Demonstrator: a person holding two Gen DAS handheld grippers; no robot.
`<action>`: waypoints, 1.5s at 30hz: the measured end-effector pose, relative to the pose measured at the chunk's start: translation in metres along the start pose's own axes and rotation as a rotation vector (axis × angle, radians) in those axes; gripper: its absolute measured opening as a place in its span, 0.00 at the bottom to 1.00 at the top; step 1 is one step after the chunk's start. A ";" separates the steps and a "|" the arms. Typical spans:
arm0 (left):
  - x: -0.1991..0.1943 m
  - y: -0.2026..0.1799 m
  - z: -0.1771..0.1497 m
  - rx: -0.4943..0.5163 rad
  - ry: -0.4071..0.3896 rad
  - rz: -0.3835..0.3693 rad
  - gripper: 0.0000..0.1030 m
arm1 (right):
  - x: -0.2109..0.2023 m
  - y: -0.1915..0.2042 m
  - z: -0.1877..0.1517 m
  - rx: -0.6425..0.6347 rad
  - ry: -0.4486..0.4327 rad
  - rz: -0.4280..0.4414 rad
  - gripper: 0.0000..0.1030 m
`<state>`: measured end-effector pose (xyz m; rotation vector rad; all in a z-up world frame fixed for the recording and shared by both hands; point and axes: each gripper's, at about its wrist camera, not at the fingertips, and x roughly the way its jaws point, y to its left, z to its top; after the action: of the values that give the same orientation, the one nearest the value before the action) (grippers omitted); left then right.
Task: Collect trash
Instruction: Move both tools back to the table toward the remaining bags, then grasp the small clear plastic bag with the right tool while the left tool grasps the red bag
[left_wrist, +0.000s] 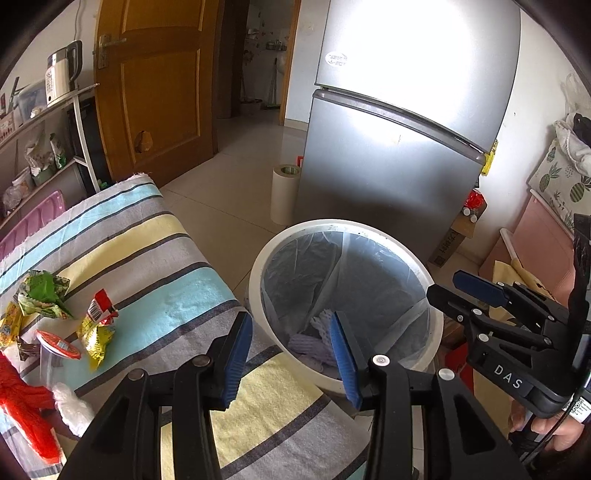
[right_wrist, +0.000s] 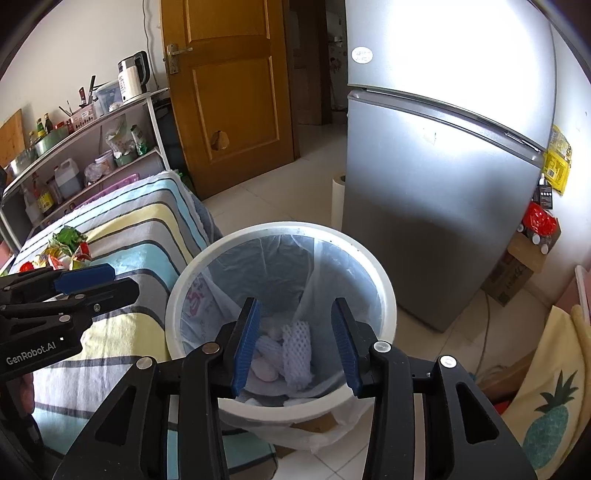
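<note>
A white trash bin (left_wrist: 437, 321) with a clear liner stands beside the striped table (left_wrist: 166, 295); it also shows in the right wrist view (right_wrist: 384, 295). White foam fruit nets (right_wrist: 295, 350) lie inside it. My left gripper (left_wrist: 291, 350) is open and empty, at the table edge next to the bin. My right gripper (right_wrist: 295, 347) is open and empty above the bin mouth. On the table's left lie a green and yellow wrapper (left_wrist: 42, 297), a red and yellow wrapper (left_wrist: 98, 328), a red-lidded cup (left_wrist: 59, 345), a red net (left_wrist: 26, 413) and white foam (left_wrist: 72, 408).
A silver fridge (left_wrist: 399, 147) stands behind the bin, with a paper roll (left_wrist: 284, 192) at its left. A wooden door (left_wrist: 155, 81) and a shelf with a kettle (left_wrist: 61, 74) are at the back left. A cardboard box (right_wrist: 513, 273) and pineapple cloth (right_wrist: 546, 406) are at the right.
</note>
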<state>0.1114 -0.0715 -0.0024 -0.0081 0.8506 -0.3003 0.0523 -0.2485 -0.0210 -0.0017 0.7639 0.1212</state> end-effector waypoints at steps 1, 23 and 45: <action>-0.004 0.003 -0.001 -0.005 -0.001 0.006 0.43 | -0.002 0.003 0.000 -0.001 -0.004 0.005 0.43; -0.118 0.118 -0.054 -0.214 -0.144 0.263 0.52 | -0.019 0.112 -0.002 -0.133 -0.039 0.187 0.46; -0.147 0.233 -0.105 -0.473 -0.080 0.216 0.64 | 0.026 0.247 -0.012 -0.355 0.089 0.385 0.46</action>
<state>0.0025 0.2027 0.0073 -0.3648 0.8189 0.1080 0.0352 -0.0009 -0.0369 -0.1988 0.8172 0.6252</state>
